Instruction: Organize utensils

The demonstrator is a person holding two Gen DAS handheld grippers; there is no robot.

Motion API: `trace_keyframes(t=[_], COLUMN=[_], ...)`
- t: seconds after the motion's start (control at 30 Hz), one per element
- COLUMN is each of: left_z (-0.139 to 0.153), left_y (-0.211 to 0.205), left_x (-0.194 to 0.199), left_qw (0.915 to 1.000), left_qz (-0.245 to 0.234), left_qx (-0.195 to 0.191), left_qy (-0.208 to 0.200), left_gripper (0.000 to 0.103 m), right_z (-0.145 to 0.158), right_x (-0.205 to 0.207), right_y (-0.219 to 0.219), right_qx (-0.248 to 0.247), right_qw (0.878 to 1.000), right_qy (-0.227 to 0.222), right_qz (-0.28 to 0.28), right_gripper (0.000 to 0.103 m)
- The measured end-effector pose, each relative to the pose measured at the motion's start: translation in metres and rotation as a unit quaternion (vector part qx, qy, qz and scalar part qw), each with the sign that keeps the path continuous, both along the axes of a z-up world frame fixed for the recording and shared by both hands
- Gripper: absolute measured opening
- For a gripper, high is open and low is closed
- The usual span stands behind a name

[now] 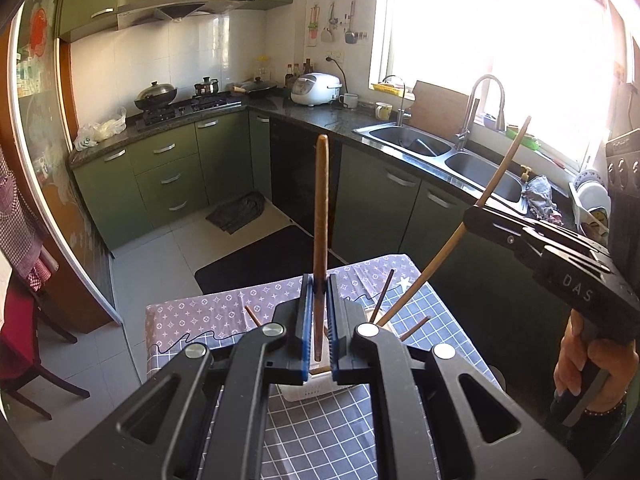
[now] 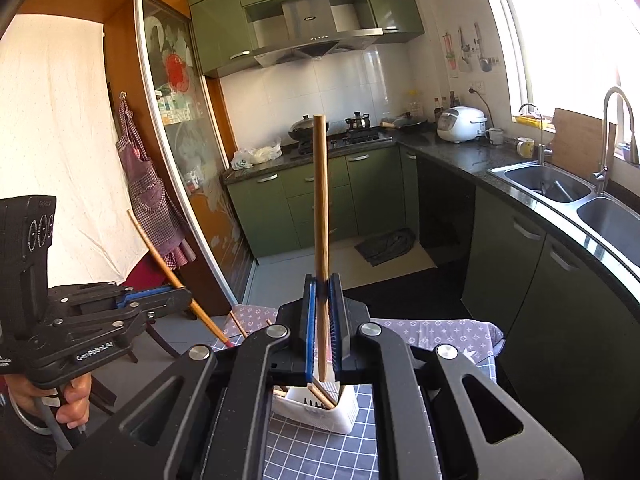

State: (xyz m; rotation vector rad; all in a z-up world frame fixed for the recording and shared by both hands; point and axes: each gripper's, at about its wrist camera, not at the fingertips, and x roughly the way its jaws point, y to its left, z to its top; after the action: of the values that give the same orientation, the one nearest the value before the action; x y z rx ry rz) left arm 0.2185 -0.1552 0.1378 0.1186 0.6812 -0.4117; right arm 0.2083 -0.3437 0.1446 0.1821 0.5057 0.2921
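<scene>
Wooden utensils (image 1: pixel 321 216), (image 2: pixel 321 208): one clamped upright in each gripper, left (image 1: pixel 320 292) and right (image 2: pixel 322 292), above white basket (image 2: pixel 344 412). Surface: table, grid-and-star cloth (image 1: pixel 320 432). Room: green-cabinet kitchen, double sink (image 1: pixel 440 152).

- ahead of me, a white rice cooker (image 1: pixel 316 89) sits on the dark counter (image 1: pixel 312 118)
- a double steel sink (image 1: pixel 440 152) lies under the bright window
- a lidded wok (image 1: pixel 155 95) rests on the stove
- a dark rag (image 1: pixel 237 212) lies on the floor

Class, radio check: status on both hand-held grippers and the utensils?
Left hand-held gripper shut on darker chopstick. Right hand-held gripper shut on lighter chopstick. White holder below, nothing blocking.
</scene>
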Motion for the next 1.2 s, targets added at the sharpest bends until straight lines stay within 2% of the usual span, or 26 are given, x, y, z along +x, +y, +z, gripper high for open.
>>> trace_keyframes(t=[0.27,0.47,0.53,0.6,0.7,0.73,0.8,0.83,0.9,0.93,1.0,1.03,1.1,1.2], left_z=[-0.045,-0.064,-0.065,-0.065,-0.057,-0.051,-0.039,-0.032,-0.022,-0.020,-0.021,-0.025,-0.039,-0.063], left_y=[-0.010,-0.009,-0.008,-0.006,-0.002,0.001,0.010,0.016,0.027,0.034,0.048,0.055,0.067,0.080], left_x=[0.025,0.033,0.032,0.030,0.022,0.018,0.004,-0.006,-0.030,-0.046,-0.075,-0.090,-0.116,-0.149], left_qw=[0.9988,0.9979,0.9980,0.9982,0.9990,0.9993,0.9998,0.9998,0.9989,0.9976,0.9943,0.9931,0.9919,0.9924], left_qz=[0.001,0.004,0.006,0.009,0.014,0.015,0.019,0.020,0.024,0.029,0.044,0.047,0.059,0.074], left_qx=[0.023,0.030,0.032,0.033,0.027,0.021,0.002,-0.008,-0.019,-0.025,-0.029,-0.030,-0.030,-0.031], left_qy=[0.043,0.057,0.055,0.049,0.032,0.025,0.006,-0.006,-0.037,-0.058,-0.093,-0.103,-0.108,-0.094], left_gripper=[0.007,0.009,0.016,0.032,0.042,0.045,0.062,0.067,0.094,0.097,0.097,0.097,0.097,0.097], right_z=[-0.036,-0.050,-0.053,-0.052,-0.044,-0.039,-0.026,-0.018,-0.006,-0.002,-0.005,-0.009,-0.025,-0.055], right_x=[0.022,0.031,0.029,0.029,0.017,0.008,-0.012,-0.025,-0.056,-0.073,-0.110,-0.129,-0.166,-0.210], right_y=[0.035,0.047,0.049,0.048,0.045,0.042,0.035,0.033,0.026,0.022,0.014,0.012,0.009,0.012], right_qx=[-0.032,-0.040,-0.043,-0.044,-0.036,-0.031,-0.020,-0.017,-0.010,-0.008,-0.001,-0.001,-0.005,-0.026], right_qw=[0.998,0.997,0.997,0.997,0.998,0.998,0.999,1.000,0.999,0.999,0.997,0.996,0.994,0.990], right_qy=[0.043,0.063,0.064,0.063,0.051,0.043,0.017,0.002,-0.028,-0.042,-0.073,-0.087,-0.110,-0.128], right_qz=[0.019,0.028,0.027,0.030,0.029,0.028,0.026,0.024,0.018,0.013,0.001,-0.006,-0.024,-0.049], right_gripper=[0.007,0.010,0.014,0.014,0.014,0.019,0.032,0.036,0.048,0.060,0.090,0.097,0.099,0.099])
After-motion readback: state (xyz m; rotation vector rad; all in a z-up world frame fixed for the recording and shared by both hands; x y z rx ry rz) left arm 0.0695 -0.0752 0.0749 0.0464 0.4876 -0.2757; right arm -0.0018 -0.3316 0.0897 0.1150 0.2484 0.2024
